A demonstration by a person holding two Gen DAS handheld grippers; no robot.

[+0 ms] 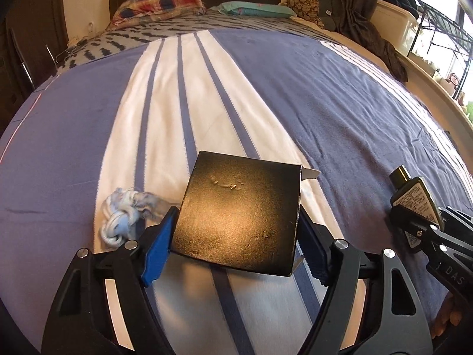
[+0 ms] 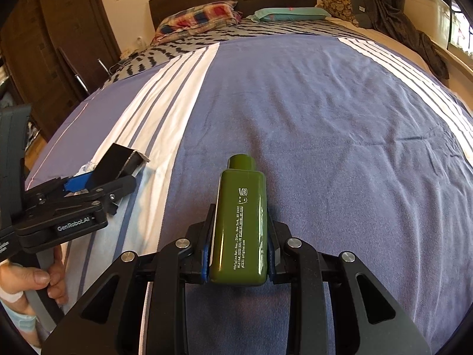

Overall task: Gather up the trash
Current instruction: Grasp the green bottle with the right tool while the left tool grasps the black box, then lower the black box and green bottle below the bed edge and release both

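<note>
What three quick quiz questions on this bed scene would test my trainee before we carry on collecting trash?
1. True or false: the right gripper is clamped on a green bottle.
2. Which thing sits between the fingers of the left gripper? A. a pillow B. a black box C. a cup
3. Fill in: the knotted blue and white cloth lies on the blanket to the ____ of the box in the left wrist view.

Key: 1 true; 2 B; 3 left.
</note>
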